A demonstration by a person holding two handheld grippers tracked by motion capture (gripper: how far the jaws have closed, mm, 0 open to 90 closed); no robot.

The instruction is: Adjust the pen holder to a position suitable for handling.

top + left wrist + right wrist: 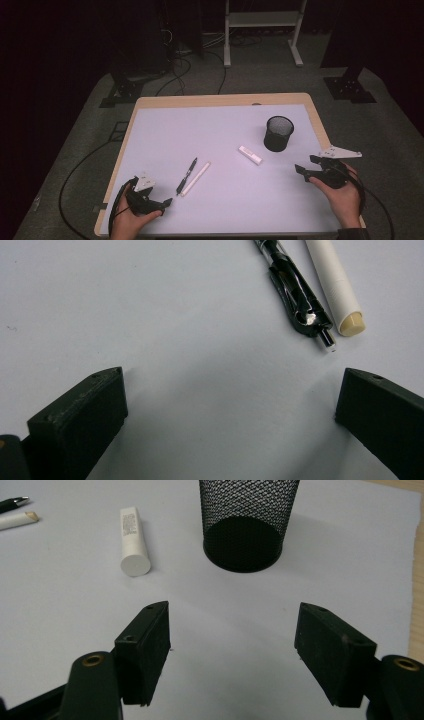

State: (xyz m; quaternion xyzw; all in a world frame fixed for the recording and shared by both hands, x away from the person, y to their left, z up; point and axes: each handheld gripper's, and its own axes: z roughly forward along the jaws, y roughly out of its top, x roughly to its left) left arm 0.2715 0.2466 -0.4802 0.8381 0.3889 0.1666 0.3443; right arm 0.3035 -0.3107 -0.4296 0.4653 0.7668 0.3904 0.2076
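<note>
Left gripper (227,415): jaws wide apart, nothing between them, low over the table (165,125), and here's the pen just ahead of the right-hand jaw tip!
Black pen (295,300): lies flat, just ahead of the left gripper's jaws; clicker end nearest them, long axis running away and slightly leftward in that gripper's view.
White stick (335,287): just beside the pen on the right-hand jaw's side, near parallel, blunt tan end toward the jaws.
Handling, pen and stick: I'd judge both light, stiff and smooth, likely to roll; take hold across the mid-barrel, jaws square to the long axis.
Right gripper (232,645): jaws spread, empty, aimed at the cup.
Mesh cup (245,522): upright, straight ahead of the right gripper's jaws, open mouth up; light, probably tips easily.
White tube (132,540): ahead of the left-hand jaw, lying flat, round cap end toward the jaws, axis running away; light, rigid-looking, grip mid-body.
</note>
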